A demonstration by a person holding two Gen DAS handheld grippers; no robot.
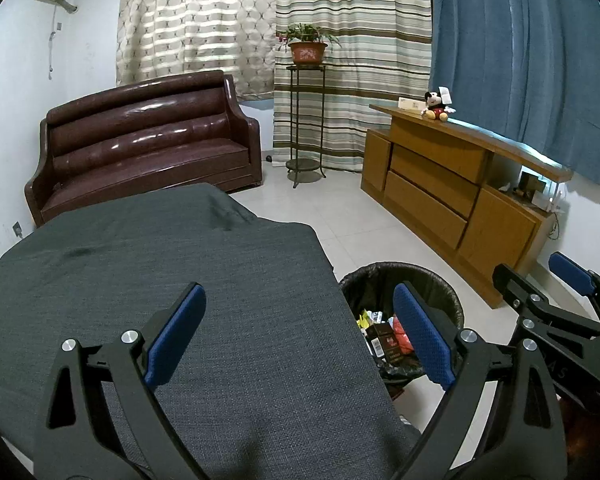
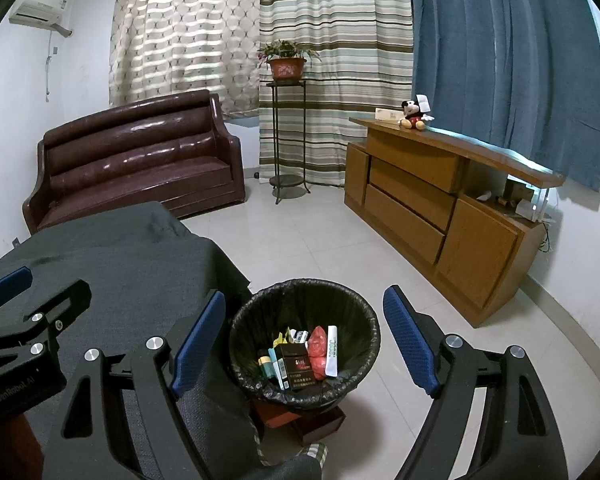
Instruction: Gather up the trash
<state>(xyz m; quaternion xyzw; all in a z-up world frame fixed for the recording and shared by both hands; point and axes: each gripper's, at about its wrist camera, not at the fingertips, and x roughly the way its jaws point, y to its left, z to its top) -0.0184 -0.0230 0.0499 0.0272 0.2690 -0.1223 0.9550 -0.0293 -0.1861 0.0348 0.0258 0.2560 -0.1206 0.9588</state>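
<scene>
A round bin with a black liner (image 2: 364,320) stands on the tiled floor beside the table; it also shows in the left wrist view (image 1: 440,280). Inside lie several pieces of trash: a dark cigarette box (image 2: 298,368), a red bag (image 2: 318,350), a white tube (image 2: 332,350). My right gripper (image 2: 304,340) is open and empty, held above the bin. My left gripper (image 1: 300,332) is open and empty above the table's right edge. The table is covered by a dark grey cloth (image 1: 160,264) with no trash visible on it.
A brown leather sofa (image 1: 140,148) stands at the back left. A metal plant stand with a potted plant (image 1: 307,50) is by the curtains. A wooden cabinet (image 1: 452,184) with a Mickey Mouse toy (image 1: 436,106) lines the right wall. A small wooden box (image 2: 316,424) sits under the bin.
</scene>
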